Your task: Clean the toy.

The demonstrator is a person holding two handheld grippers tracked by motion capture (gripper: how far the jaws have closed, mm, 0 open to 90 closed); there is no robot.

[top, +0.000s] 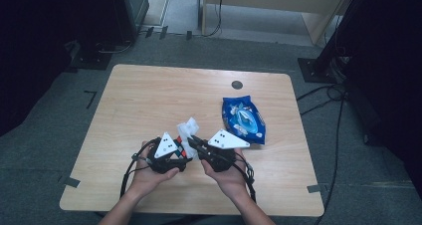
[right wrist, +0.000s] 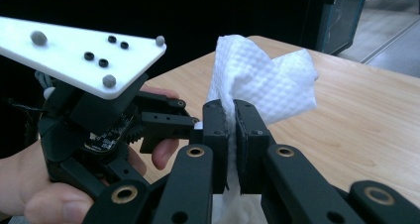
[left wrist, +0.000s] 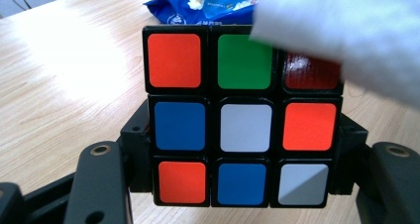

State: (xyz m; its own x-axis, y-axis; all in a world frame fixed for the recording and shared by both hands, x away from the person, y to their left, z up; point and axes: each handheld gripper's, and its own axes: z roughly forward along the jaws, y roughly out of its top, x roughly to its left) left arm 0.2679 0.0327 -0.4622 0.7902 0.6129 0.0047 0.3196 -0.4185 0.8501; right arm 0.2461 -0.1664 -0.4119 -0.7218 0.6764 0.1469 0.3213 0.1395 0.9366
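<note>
High view: cube and tissue held over near table edge

Left gripper [top: 180,154] clamped the puzzle cube [left wrist: 242,117]; right gripper [right wrist: 231,130] pinched the white tissue [right wrist: 262,83], which touched the cube's top corner. Farther off, a blue snack bag [top: 243,119] lay on the table [top: 149,95].
</note>
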